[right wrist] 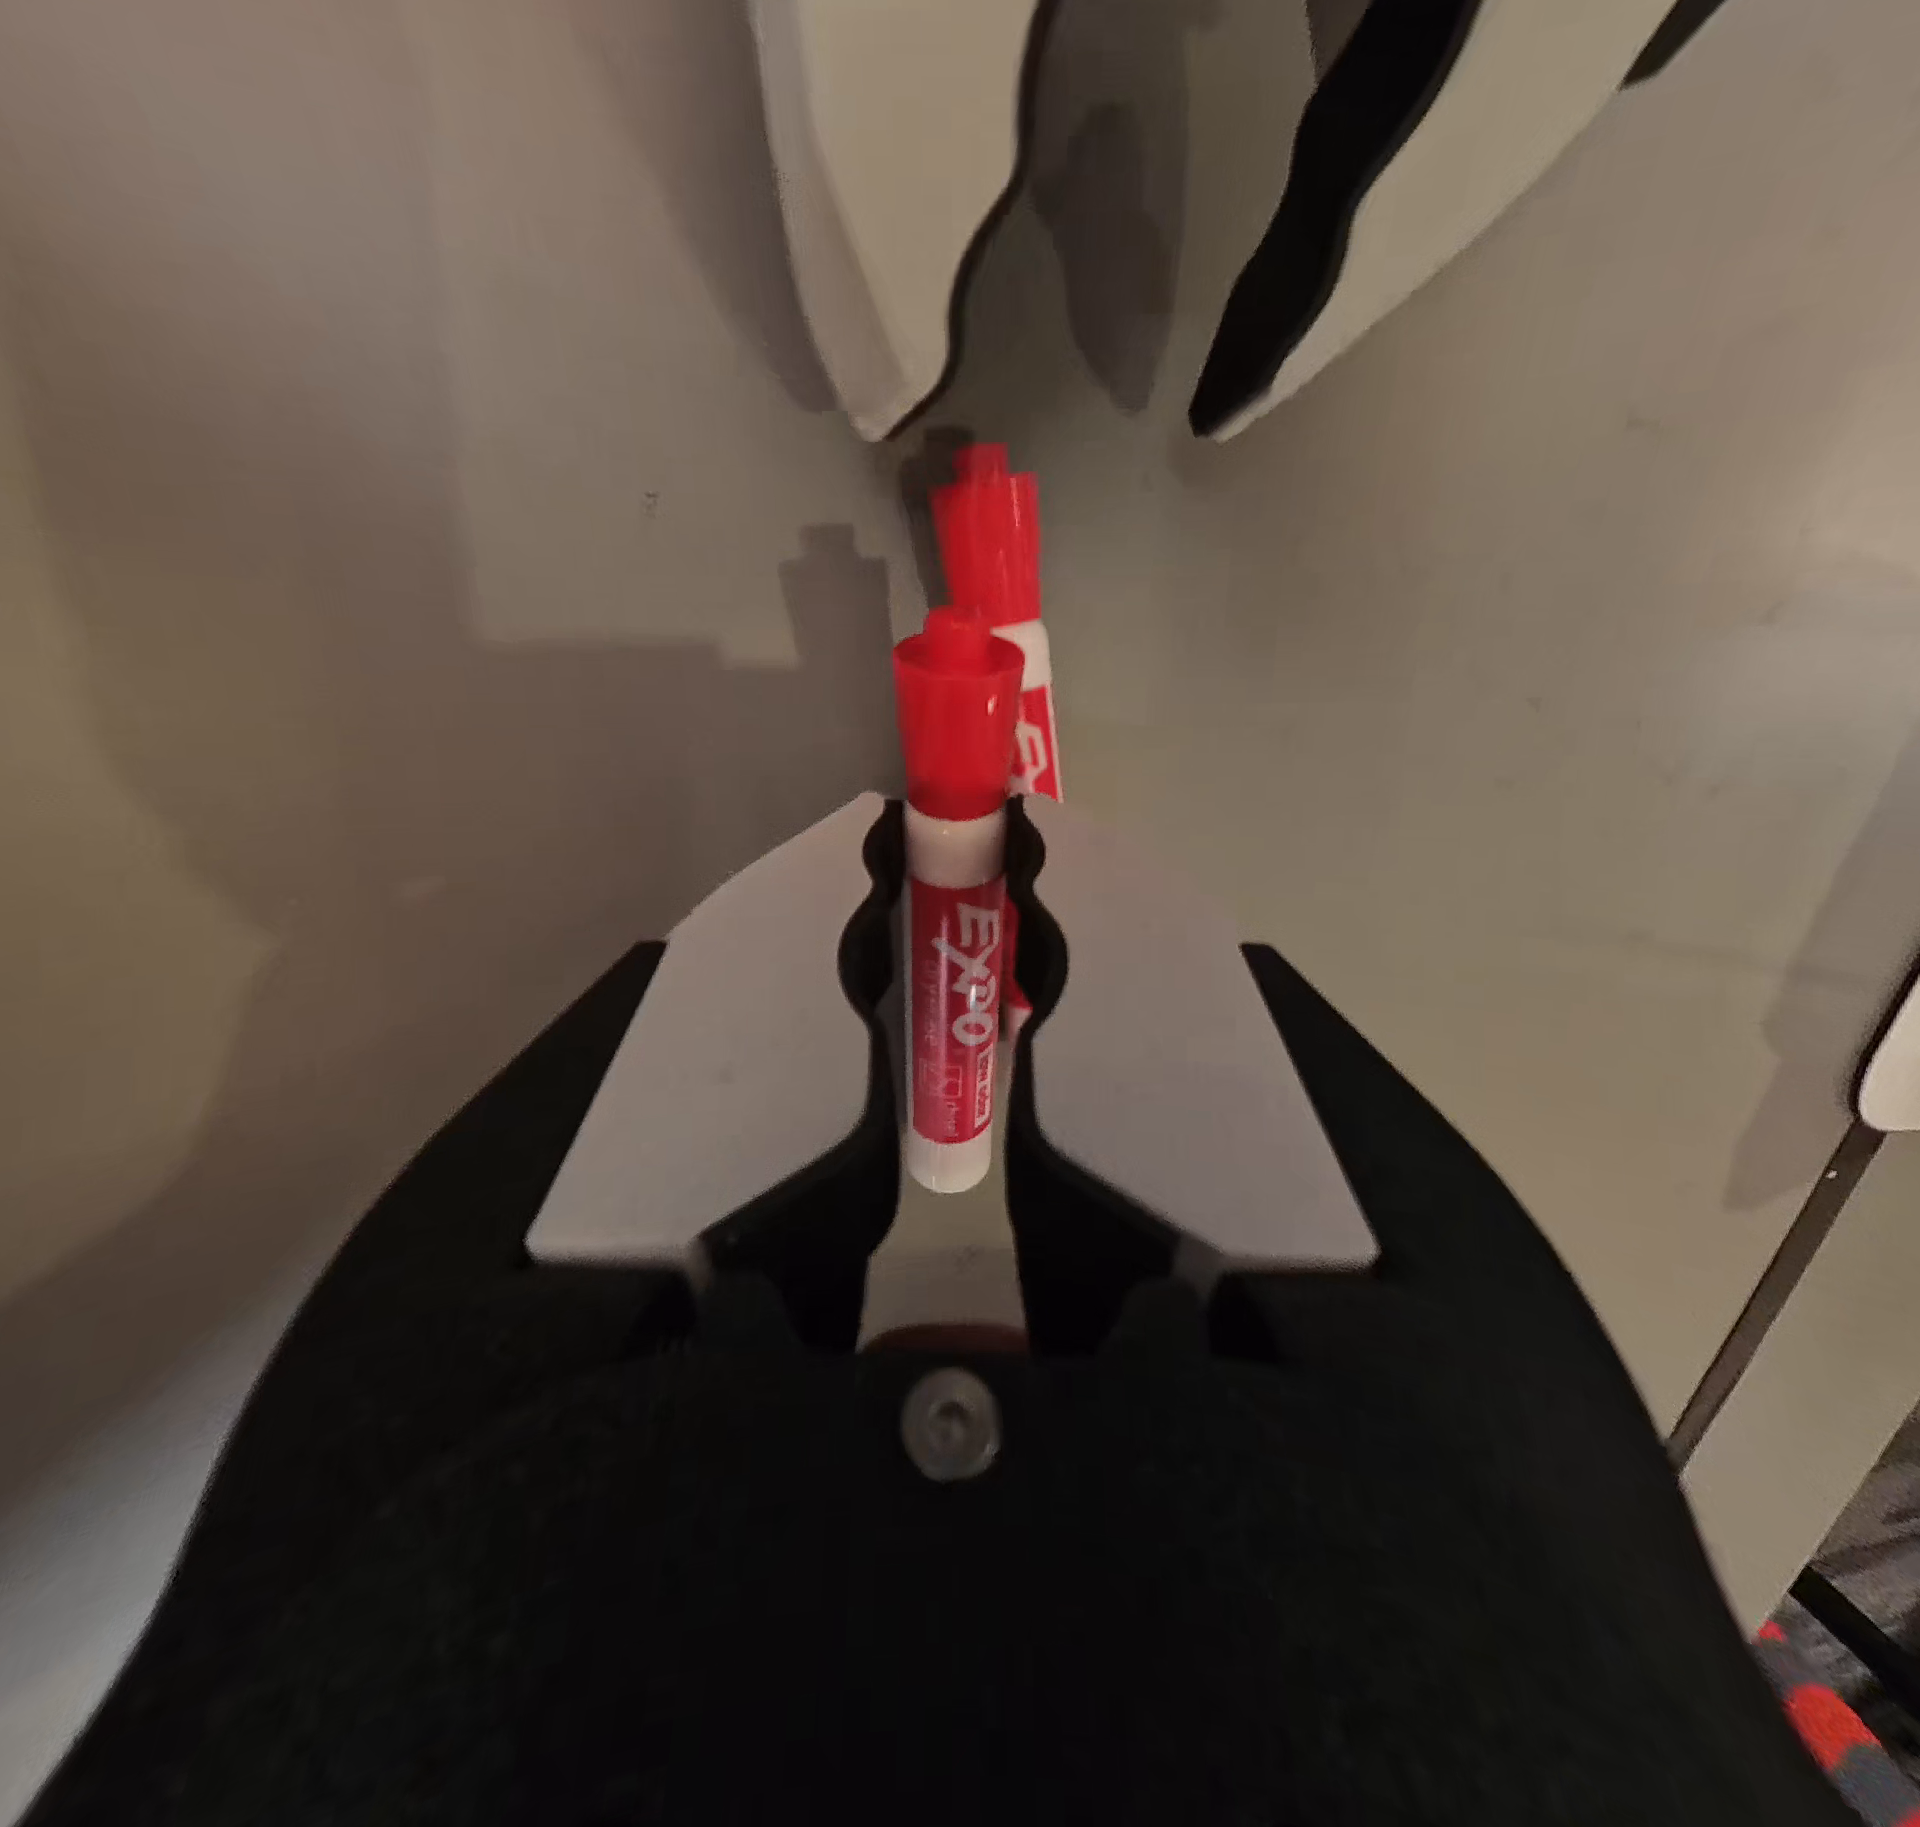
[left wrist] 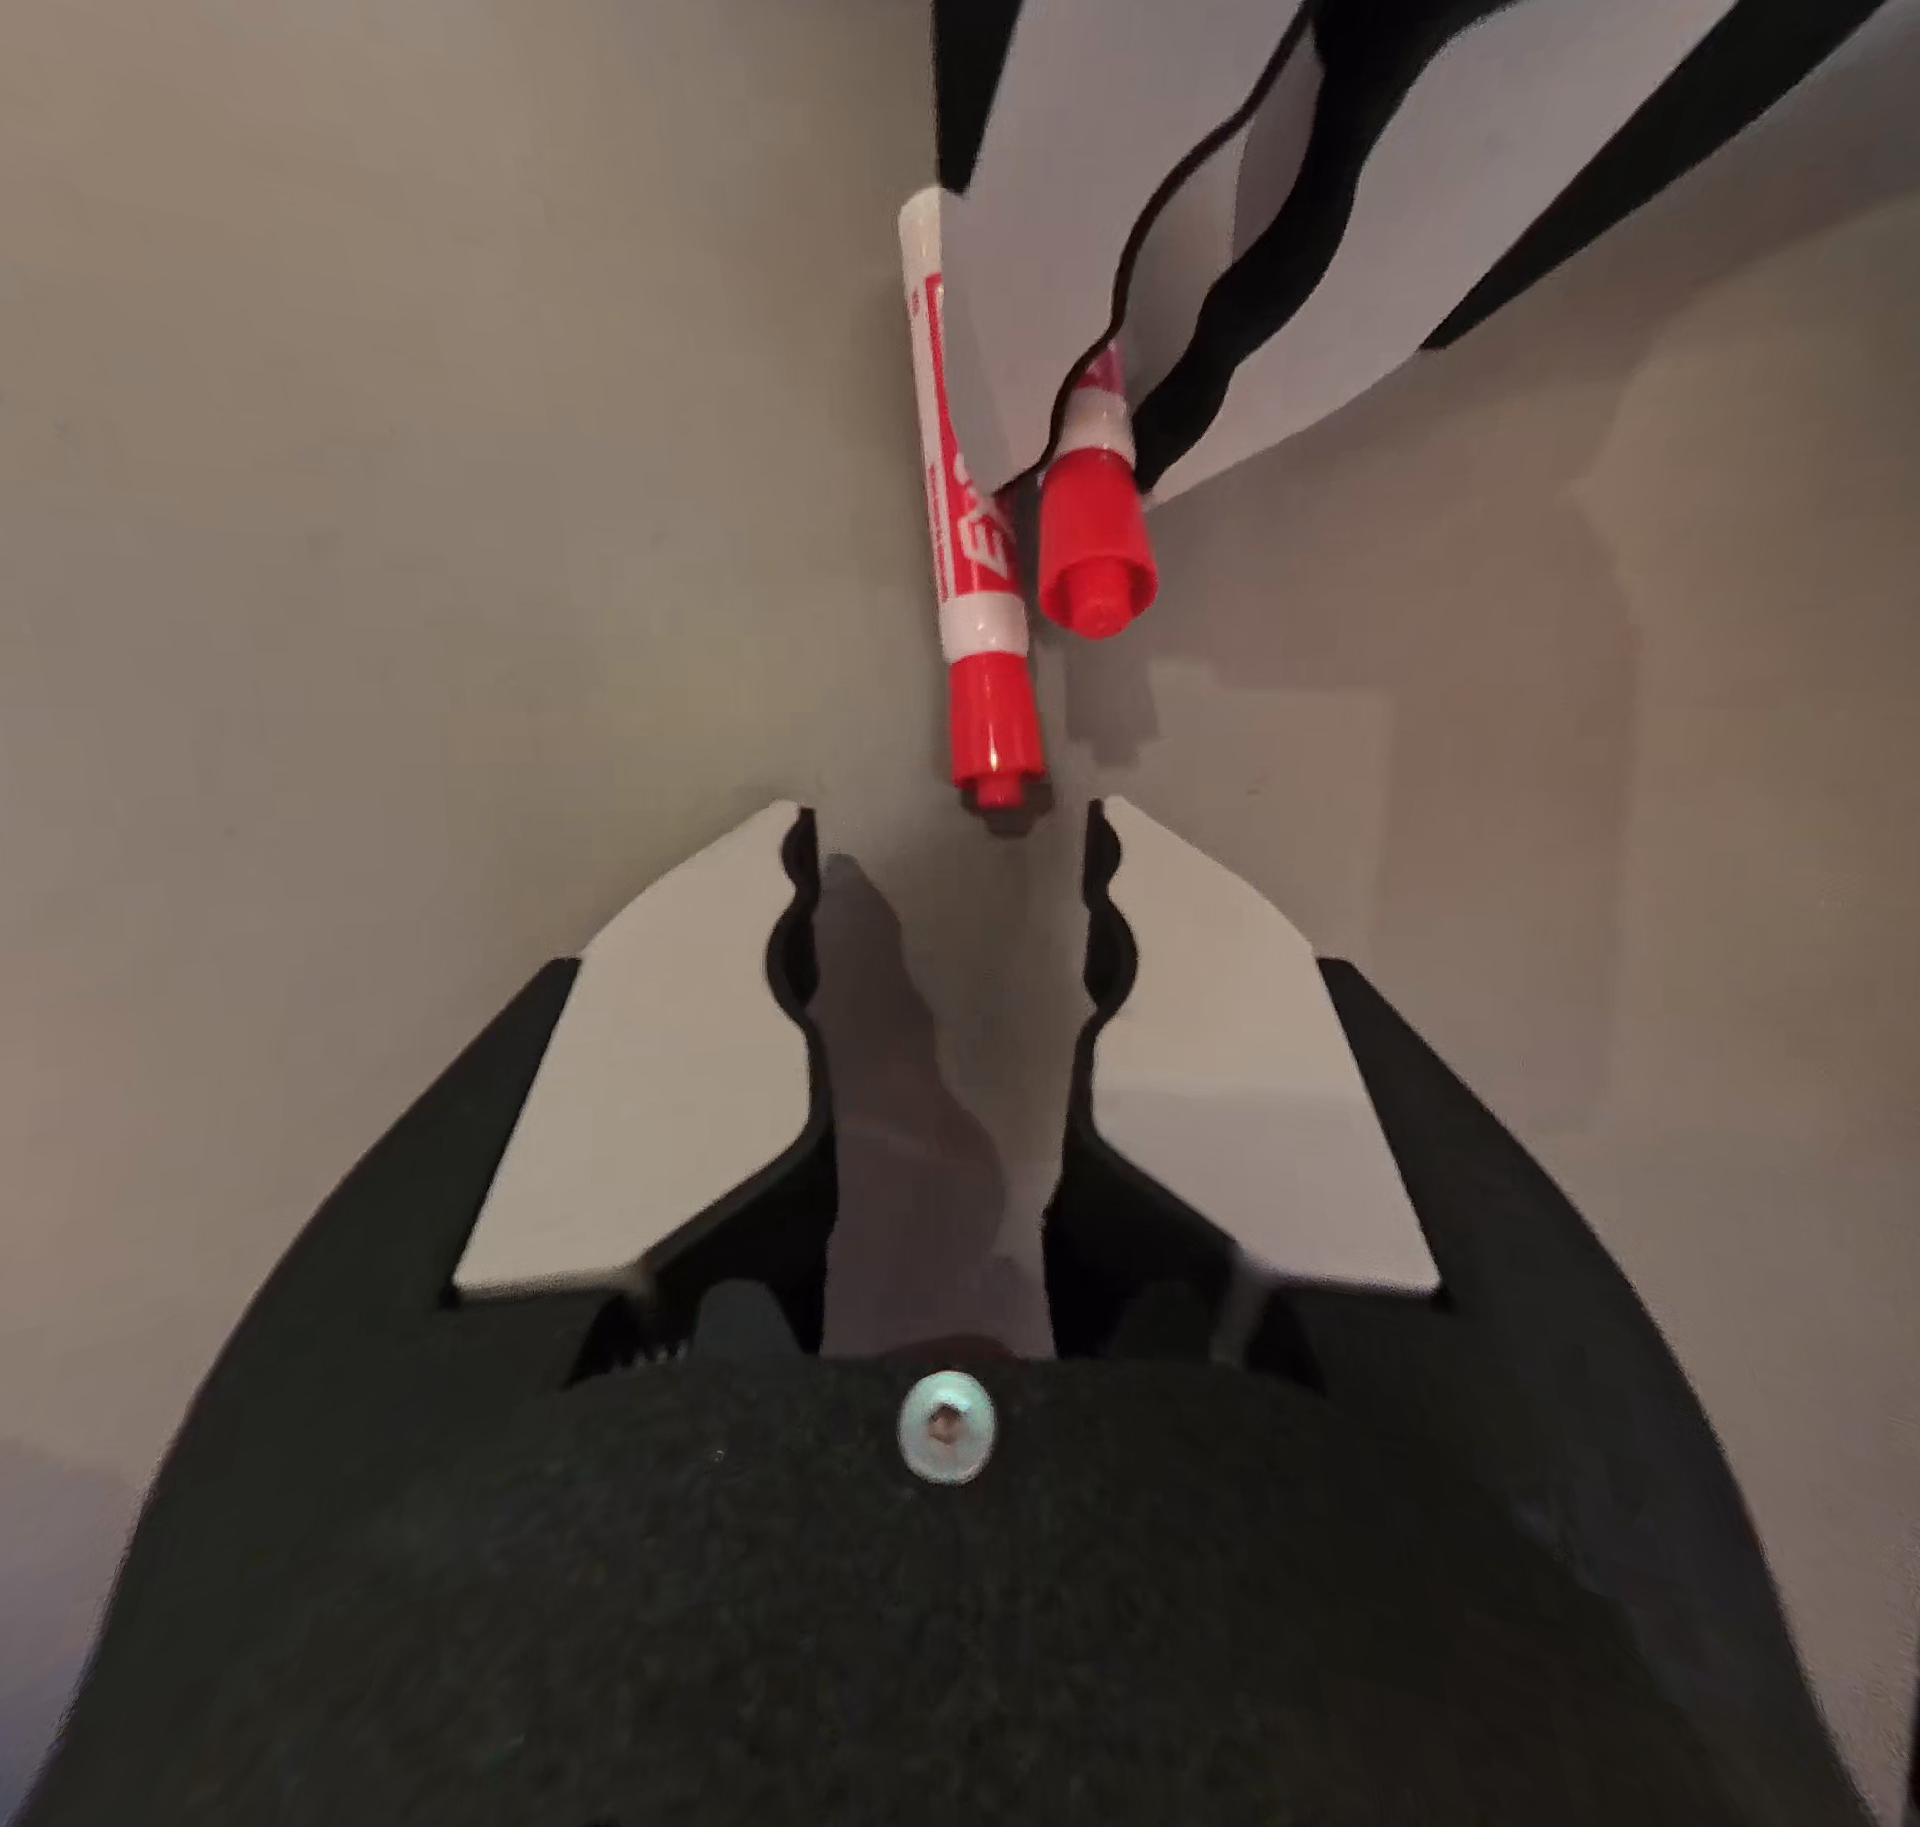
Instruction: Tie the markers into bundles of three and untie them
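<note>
Two red-capped white markers are in view. One marker lies on the pale table, its cap pointing at my left gripper. That gripper is open and empty, just short of the cap. My right gripper is shut on the other marker, gripping its barrel just below the cap. It holds the marker slightly above the table, beside the lying one. In the left wrist view the right gripper comes in from the top with the held marker. The left gripper faces it in the right wrist view.
The table edge runs down the right side of the right wrist view, with a white panel and a dark, red-patterned floor beyond it. Bare table surface lies to the left of the markers. Some 7 cm of space lies between my two pairs of fingers.
</note>
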### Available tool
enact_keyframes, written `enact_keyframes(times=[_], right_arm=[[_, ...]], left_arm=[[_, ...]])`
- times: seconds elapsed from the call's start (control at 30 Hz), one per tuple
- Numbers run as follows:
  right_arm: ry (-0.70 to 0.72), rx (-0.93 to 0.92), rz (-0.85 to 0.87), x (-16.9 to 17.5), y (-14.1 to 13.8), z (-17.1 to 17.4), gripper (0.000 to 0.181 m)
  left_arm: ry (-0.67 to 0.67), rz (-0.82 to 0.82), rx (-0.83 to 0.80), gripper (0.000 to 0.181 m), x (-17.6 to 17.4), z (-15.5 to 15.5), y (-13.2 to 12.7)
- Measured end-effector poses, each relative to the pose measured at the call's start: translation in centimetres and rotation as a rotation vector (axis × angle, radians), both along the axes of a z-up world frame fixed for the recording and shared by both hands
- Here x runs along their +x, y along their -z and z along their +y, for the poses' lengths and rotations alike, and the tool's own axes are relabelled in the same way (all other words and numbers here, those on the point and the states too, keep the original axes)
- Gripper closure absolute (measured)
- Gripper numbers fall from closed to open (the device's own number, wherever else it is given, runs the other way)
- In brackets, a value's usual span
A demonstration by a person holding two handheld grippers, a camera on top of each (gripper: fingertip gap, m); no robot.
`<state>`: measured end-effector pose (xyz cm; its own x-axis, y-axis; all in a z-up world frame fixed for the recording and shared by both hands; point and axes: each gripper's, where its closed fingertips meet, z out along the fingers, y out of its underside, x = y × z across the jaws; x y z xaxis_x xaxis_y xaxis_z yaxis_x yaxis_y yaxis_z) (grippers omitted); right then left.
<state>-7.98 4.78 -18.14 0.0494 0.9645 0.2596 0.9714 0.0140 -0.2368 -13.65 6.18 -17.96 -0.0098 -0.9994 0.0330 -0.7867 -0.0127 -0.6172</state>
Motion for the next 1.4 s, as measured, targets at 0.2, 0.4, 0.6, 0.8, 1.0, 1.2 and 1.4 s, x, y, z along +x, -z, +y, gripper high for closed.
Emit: enact_keyframes(times=[0.2, 0.4, 0.6, 0.8, 1.0, 1.2, 1.4], right_arm=[[0.037, 0.006, 0.037, 1.4, -0.8, -0.4, 0.162], [0.085, -0.004, 0.097, 3.5, -0.6, -0.7, 0.162], [0.089, -0.017, 0.072, 3.3, 0.3, -0.4, 0.163], [0.066, -0.074, 0.046, 1.2, 1.4, -0.4, 0.162], [0.078, -0.09, 0.055, 0.4, 1.4, 0.2, 0.162], [0.079, -0.1, 0.069, 0.3, 1.4, 0.1, 0.163], [0.092, -0.111, 0.052, 0.8, 1.4, 0.2, 0.163]], left_arm=[[0.082, 0.073, 0.037, 0.135, 2.2, -1.2, 1.6], [0.077, 0.139, 0.057, 0.163, -0.3, -0.5, 1.5], [0.043, 0.03, -0.123, 0.164, -4.2, -0.7, -2.0], [0.031, -0.036, -0.111, 0.164, -4.4, -0.2, -4.2], [0.028, -0.157, -0.179, 0.164, -4.2, -0.3, -5.5], [0.063, -0.11, -0.211, 0.164, -3.4, -1.1, -3.9], [0.067, -0.097, -0.22, 0.164, -2.9, -1.0, -3.6]])
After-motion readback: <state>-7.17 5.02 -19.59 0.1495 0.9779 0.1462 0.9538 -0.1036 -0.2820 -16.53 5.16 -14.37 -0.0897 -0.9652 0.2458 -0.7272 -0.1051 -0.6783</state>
